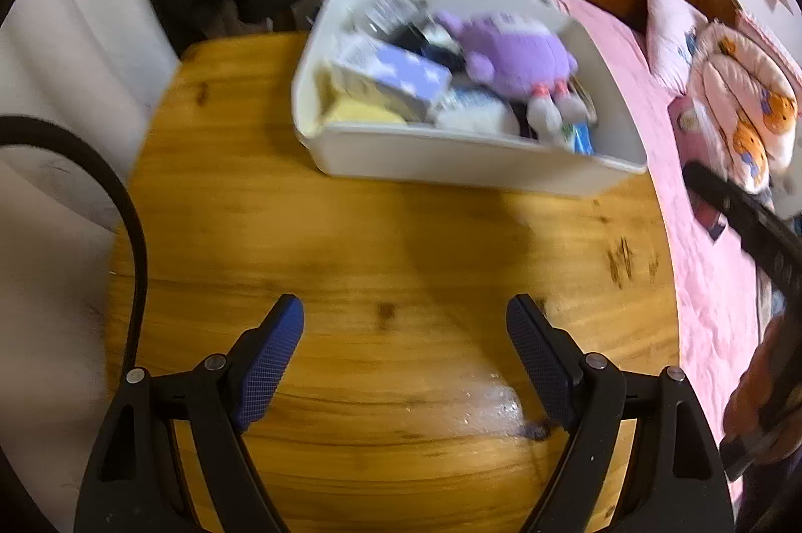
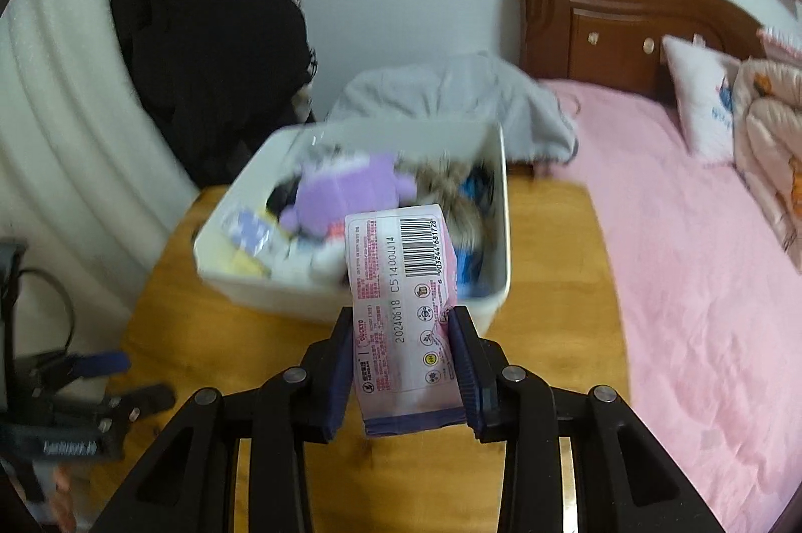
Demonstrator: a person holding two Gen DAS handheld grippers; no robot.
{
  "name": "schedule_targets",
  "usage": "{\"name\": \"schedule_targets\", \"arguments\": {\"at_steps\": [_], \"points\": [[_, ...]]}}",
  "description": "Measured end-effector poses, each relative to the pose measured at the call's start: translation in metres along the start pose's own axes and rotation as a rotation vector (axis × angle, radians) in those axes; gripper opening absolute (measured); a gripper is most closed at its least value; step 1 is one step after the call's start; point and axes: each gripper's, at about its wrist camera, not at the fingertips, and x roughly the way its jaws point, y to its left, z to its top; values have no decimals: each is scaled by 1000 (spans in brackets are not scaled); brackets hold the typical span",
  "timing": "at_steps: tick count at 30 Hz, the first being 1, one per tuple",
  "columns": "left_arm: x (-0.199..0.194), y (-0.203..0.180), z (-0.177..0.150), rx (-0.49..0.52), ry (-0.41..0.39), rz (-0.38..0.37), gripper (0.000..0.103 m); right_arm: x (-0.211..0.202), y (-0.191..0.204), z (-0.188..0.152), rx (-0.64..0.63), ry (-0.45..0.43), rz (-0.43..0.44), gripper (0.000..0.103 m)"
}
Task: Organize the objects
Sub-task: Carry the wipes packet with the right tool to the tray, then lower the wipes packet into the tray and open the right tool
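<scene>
A white plastic bin (image 1: 466,165) (image 2: 240,282) stands at the far side of the wooden table (image 1: 351,242) (image 2: 225,332). It holds a purple plush toy (image 1: 511,52) (image 2: 346,195), a blue-and-white tissue pack (image 1: 396,77) and several other items. My right gripper (image 2: 403,322) is shut on a pink-and-white packet (image 2: 401,297) with a barcode, held above the table just in front of the bin. My left gripper (image 1: 405,312) hangs open over bare table, nothing between its blue pads (image 1: 273,352). In the right wrist view the left gripper (image 2: 100,375) shows at the lower left.
A bed with a pink cover (image 2: 691,257) (image 1: 712,262) runs along the table's right side, with a pillow (image 2: 702,102) and folded quilt (image 1: 747,102). Grey clothing (image 2: 451,92) lies behind the bin. Dark clothes (image 2: 210,32) hang at the back left. A black cable (image 1: 125,207) loops on the left.
</scene>
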Motion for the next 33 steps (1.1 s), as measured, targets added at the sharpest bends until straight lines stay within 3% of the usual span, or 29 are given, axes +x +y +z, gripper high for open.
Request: {"name": "schedule_targets", "arguments": {"at_steps": [10, 21, 23, 26, 33], "points": [[-42, 8, 16, -5, -131, 75, 86, 22, -2, 83, 11, -47, -71, 37], [-65, 15, 16, -14, -170, 143, 86, 63, -1, 109, 18, -9, -127, 40], [-67, 16, 16, -14, -175, 151, 86, 68, -2, 108, 22, 7, -119, 47], [-71, 16, 15, 23, -202, 174, 86, 66, 0, 105, 24, 7, -110, 70], [-85, 14, 13, 24, -225, 177, 86, 40, 15, 95, -1, -19, -88, 72]]}}
